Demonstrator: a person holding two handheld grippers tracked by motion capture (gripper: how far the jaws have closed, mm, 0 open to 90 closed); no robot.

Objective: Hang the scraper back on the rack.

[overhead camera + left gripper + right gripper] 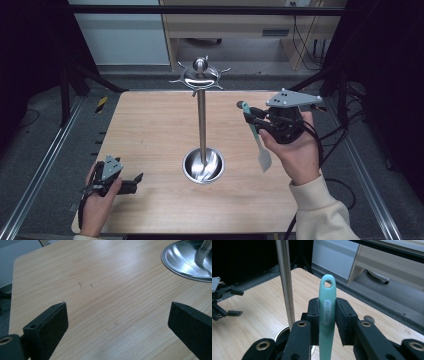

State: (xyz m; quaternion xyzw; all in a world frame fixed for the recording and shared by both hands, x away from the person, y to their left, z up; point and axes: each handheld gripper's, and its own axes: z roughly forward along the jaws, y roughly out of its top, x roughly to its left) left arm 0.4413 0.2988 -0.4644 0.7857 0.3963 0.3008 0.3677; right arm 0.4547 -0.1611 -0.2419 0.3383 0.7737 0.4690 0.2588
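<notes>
Right hand-held gripper point(327, 322): clamping a teal spatula point(326, 315) above the table point(150, 130), beside the stand.
Left hand-held gripper point(117, 322): resting on the table, jaws apart.
Stand's steel dish point(190, 167): holding its own pole point(201, 120).

Right claw point(248, 114) raised and clamped; left claw point(131, 183) low, jaws apparently wide.
</notes>
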